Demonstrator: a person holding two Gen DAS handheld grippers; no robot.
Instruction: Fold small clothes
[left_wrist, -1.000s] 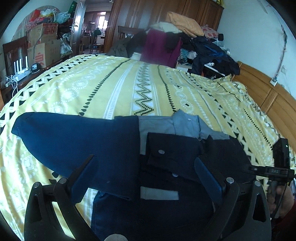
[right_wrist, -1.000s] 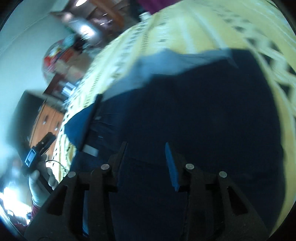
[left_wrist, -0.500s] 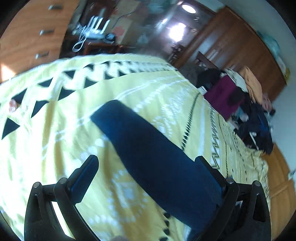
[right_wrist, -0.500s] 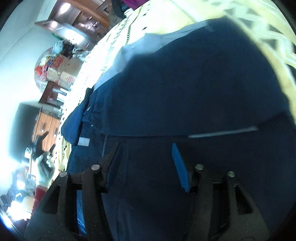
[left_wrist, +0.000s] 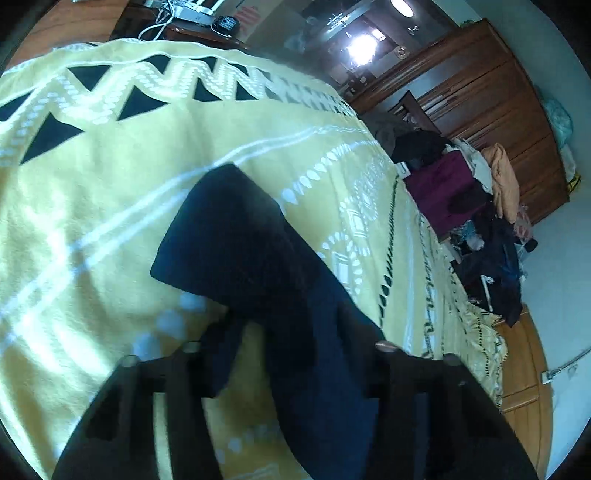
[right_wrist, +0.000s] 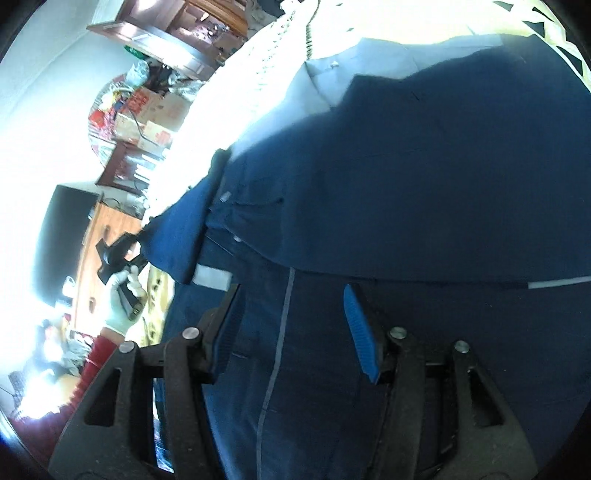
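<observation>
Yellow patterned bedspread (left_wrist: 92, 177) fills the bedroom scene, with a wooden wardrobe (left_wrist: 491, 107) and a heap of clothes (left_wrist: 480, 206) far beyond the fingers. On it lies the navy shirt (right_wrist: 424, 177), its pale grey collar (right_wrist: 321, 77) at the far side. One sleeve (left_wrist: 240, 251) runs out between the left gripper's (left_wrist: 291, 339) fingers and beyond their tips, its cuff end raised off the bedspread; the view is blurred, but the fingers appear closed on the sleeve. The right gripper (right_wrist: 291, 325) hangs over the shirt's body with its blue-padded fingers (right_wrist: 356, 328) apart and nothing between them, a grey seam (right_wrist: 277, 350) passing under the gap. Left of those fingers, a gloved hand (right_wrist: 123, 299) with a red sleeve (right_wrist: 98, 354) holds the other tool's handle at the shirt's edge. Boxes (right_wrist: 147, 114) and a dresser (right_wrist: 98, 251) stand beyond.
</observation>
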